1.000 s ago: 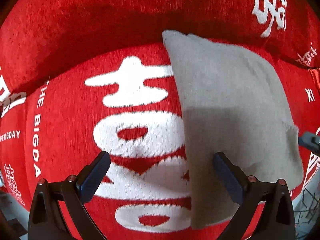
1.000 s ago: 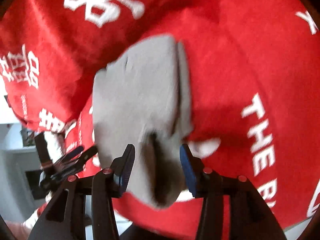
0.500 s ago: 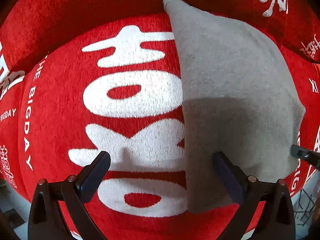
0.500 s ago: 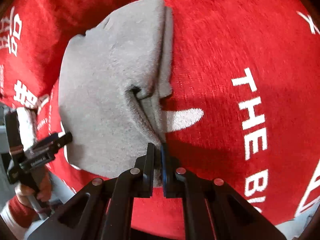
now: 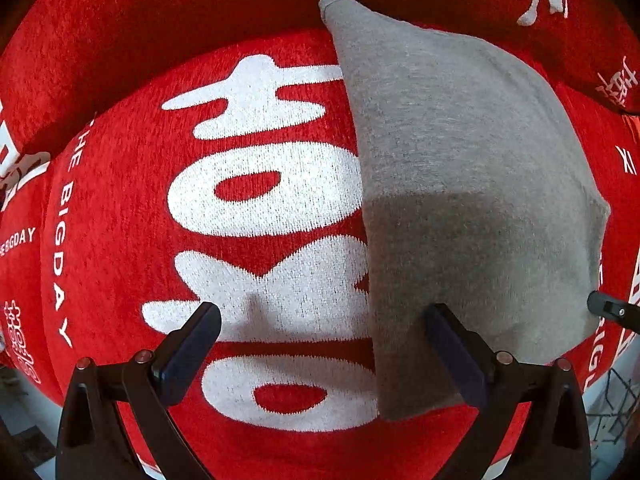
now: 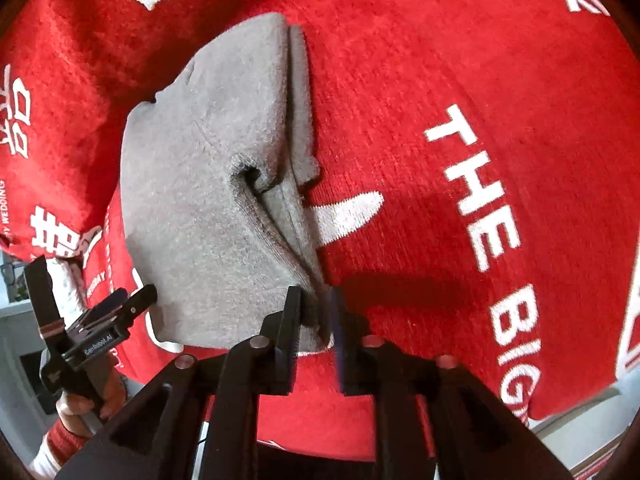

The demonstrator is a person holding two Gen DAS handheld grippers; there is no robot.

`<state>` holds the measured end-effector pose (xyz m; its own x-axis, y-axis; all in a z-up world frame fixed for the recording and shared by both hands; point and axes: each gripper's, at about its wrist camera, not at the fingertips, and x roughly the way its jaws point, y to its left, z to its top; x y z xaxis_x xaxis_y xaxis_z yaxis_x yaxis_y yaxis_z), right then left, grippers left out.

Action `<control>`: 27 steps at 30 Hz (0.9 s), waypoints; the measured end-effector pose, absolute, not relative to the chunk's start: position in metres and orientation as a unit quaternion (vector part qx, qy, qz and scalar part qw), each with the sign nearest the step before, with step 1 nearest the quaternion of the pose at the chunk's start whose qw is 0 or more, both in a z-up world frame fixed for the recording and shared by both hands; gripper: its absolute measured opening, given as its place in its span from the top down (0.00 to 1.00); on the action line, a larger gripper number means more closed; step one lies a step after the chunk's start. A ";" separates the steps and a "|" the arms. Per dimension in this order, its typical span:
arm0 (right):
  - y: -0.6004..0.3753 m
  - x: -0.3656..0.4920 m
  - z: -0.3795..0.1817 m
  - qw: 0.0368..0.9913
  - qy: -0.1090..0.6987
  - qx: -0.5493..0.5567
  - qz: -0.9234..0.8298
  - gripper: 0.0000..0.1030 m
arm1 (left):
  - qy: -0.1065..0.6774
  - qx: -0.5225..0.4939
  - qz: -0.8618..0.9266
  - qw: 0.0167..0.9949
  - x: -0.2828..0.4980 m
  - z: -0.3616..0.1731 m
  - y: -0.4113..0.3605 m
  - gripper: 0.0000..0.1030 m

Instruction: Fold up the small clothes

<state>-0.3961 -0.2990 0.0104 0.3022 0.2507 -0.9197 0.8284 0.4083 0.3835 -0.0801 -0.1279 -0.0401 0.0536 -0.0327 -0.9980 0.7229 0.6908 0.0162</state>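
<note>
We could not make out what kind of garment the grey cloth [image 5: 460, 184] was, since it lay doubled over with its layers hidden inside one another, and only a rolled hem and a dark pocket-like fold showed along its edge in the right wrist view. The near corner of the cloth was partly covered by the right gripper [image 6: 314, 312], whose fingers had just been easing apart; the bunched corner sat between them, and they seemed to touch it on both sides, so we read it as lightly pinched. The left gripper [image 5: 320, 344] hung with its fingers spread wide, one over the red cover beside the cloth and the other over the cloth's edge, holding nothing. From the right wrist view we saw that gripper at the cloth's far side, with the hand [image 6: 84, 400] on its handle and a red sleeve cut off by the frame. The cloth rested on a red cover [image 5: 120, 208] with large white characters and English lettering. Beyond the cover's edges the room was only pale, blurred slivers.
</note>
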 end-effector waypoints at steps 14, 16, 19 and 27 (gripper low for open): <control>-0.311 -0.389 0.042 0.647 0.531 0.482 -0.261 0.54 | 0.624 0.298 -0.291 0.661 -0.080 -0.037 -0.136 0.00; -0.312 -0.386 0.042 0.648 0.529 0.482 -0.259 0.53 | 0.627 0.300 -0.289 0.658 -0.075 -0.037 -0.136 0.00; -0.319 -0.380 0.041 0.651 0.524 0.484 -0.259 0.53 | 0.627 0.298 -0.285 0.661 -0.072 -0.037 -0.138 0.00; -0.353 -0.354 0.026 0.650 0.484 0.530 -0.249 0.46 | 0.635 0.260 -0.272 0.674 -0.039 -0.037 -0.136 0.00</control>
